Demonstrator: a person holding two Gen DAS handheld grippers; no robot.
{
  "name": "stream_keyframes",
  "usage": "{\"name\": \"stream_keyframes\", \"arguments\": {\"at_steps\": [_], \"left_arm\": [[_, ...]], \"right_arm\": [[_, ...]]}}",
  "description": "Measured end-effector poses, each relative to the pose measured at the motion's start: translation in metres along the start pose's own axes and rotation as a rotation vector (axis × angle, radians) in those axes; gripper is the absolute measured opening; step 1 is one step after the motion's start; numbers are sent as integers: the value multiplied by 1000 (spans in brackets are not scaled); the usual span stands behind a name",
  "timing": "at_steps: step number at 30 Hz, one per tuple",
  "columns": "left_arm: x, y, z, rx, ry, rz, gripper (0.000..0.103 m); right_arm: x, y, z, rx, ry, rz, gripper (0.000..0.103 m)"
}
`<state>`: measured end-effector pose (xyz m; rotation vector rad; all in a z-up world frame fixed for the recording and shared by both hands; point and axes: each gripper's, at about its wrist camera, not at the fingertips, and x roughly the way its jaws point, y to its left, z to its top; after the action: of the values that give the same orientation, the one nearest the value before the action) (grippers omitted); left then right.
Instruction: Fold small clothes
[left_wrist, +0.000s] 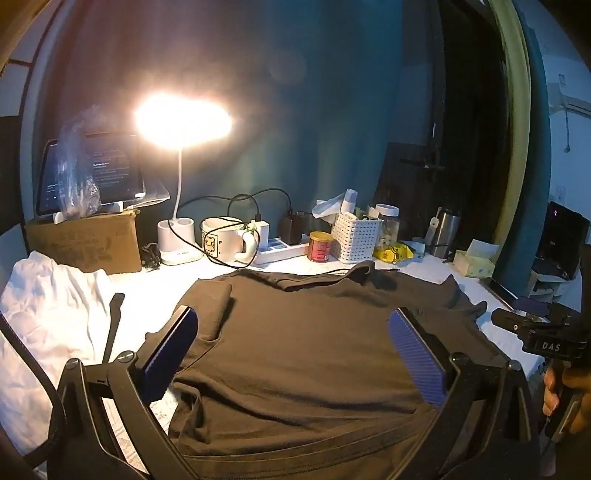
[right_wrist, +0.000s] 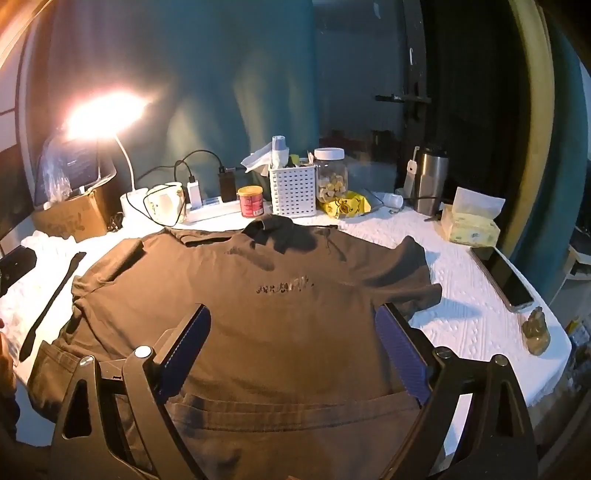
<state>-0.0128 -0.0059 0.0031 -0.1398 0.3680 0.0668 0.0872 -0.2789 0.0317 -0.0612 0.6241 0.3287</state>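
A dark brown short-sleeved shirt lies spread flat on the white table cover, collar toward the back; in the right wrist view the shirt shows a small printed mark at its middle. My left gripper hovers over the shirt's lower half, jaws wide open, nothing between the blue pads. My right gripper hangs open above the shirt's hem the same way. The right gripper's body and the hand holding it appear at the right edge of the left wrist view.
A white garment lies bunched at the left with a black strap beside it. Along the back stand a lit desk lamp, cardboard box, mug, red tin, white basket, jar, steel tumbler, tissue pack. A phone lies near the right edge.
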Motion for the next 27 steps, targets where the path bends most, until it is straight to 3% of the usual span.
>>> {"name": "stream_keyframes", "arguments": {"at_steps": [27], "left_arm": [[4,-1,22,5,17,15,102]], "right_arm": [[-3,-4,-3,18,-10,-8,93]]}}
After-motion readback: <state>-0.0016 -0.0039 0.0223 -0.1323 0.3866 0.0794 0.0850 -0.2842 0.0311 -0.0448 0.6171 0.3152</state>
